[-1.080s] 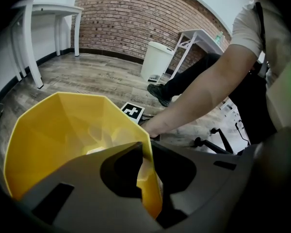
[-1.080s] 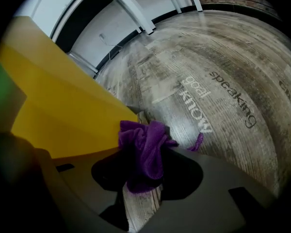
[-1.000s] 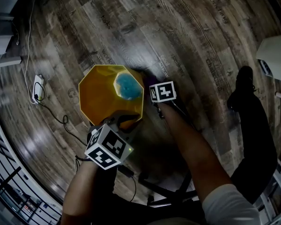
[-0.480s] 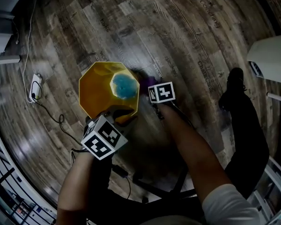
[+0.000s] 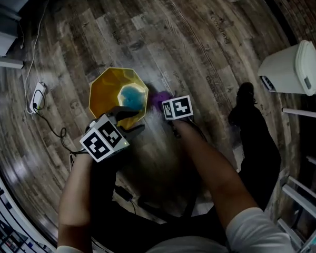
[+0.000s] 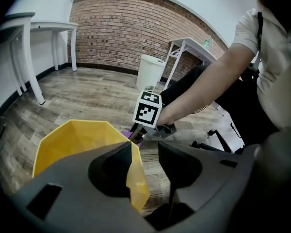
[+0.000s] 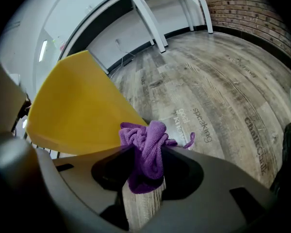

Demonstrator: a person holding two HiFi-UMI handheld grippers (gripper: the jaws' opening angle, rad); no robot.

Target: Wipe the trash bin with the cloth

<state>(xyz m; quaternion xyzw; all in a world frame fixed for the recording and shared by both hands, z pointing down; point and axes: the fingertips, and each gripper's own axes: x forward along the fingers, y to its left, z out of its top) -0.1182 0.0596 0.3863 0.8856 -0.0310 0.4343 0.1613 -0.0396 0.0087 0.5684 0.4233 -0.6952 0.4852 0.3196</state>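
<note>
The yellow faceted trash bin (image 5: 109, 93) stands upright on the wood floor, with a blue patch showing at its bottom (image 5: 130, 96). My left gripper (image 5: 128, 116) hangs over the bin's near rim. Its jaws have just been opening and now stand open, with the rim edge (image 6: 134, 174) still between them and a gap on the right side. My right gripper (image 5: 166, 103) is by the bin's right side, shut on a bunched purple cloth (image 7: 146, 152). The cloth (image 5: 158, 98) lies close to the bin's outer wall (image 7: 75, 110); contact cannot be told.
A white lidded bin (image 5: 287, 67) stands at the right. A power strip with its cable (image 5: 36, 96) lies on the floor to the left. White table legs (image 6: 31, 76) stand along the wall. A dark shoe (image 5: 246, 96) and a chair base (image 6: 218, 142) are on the right.
The left jaws have let go of the bin's rim and opened. Both grippers have lifted, the right one carrying the purple cloth up along the bin's side.
</note>
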